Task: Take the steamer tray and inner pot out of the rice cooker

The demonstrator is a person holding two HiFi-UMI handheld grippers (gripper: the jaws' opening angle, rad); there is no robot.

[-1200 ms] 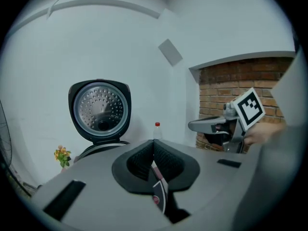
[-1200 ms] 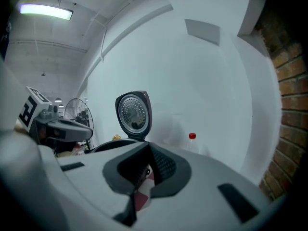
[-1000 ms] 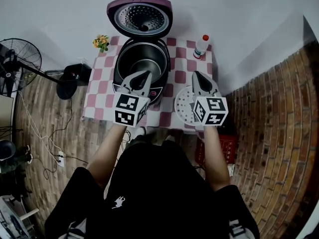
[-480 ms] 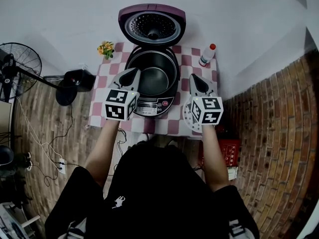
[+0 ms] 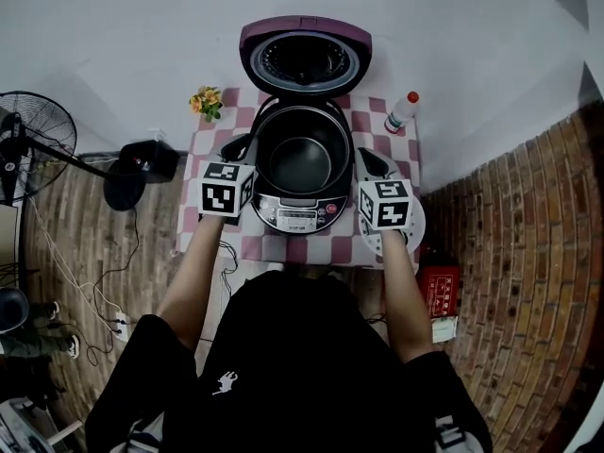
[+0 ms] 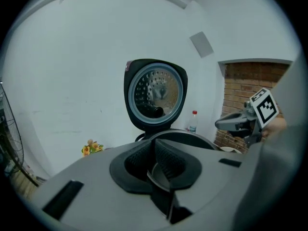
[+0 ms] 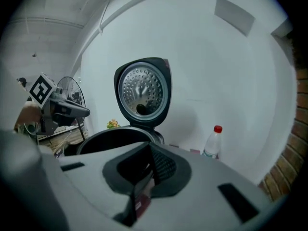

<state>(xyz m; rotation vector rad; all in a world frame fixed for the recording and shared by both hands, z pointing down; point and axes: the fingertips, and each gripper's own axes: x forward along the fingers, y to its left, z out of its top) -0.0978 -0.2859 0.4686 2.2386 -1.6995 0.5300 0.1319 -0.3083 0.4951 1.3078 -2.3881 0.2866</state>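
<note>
- A small table with a pink-and-white checked cloth (image 5: 311,248) stands against a white wall, with brick floor around it and a fan (image 5: 28,144) far off on the left.
- The rice cooker (image 5: 294,217) sits mid-table with its lid (image 5: 304,59) tipped up at the far side. The inner pot (image 5: 300,163) is seated inside it, mouth up.
- The steamer tray (image 5: 416,229) already lies on the cloth at the near right, just beside the cooker and partly under the right hand. By my reading, only the pot is left to lift.
- The pot lies between the two grippers: to the right of the left gripper (image 5: 240,145) and to the left of the right gripper (image 5: 370,159). Both flank the cooker's rim and look about equally near. The pot is round, so no axis favours either side.
- The left gripper's jaws have just been opening, only by a crack. Nothing is pinched, and a curve of the rim shows through the gap.
- The right gripper's jaws are clenched on nothing.
- A bottle (image 5: 400,112) at the far right and a flower sprig (image 5: 207,100) at the far left stand clear of the rim. The raised lid blocks the far side, so the pot would likely have to come up and toward the near edge.
</note>
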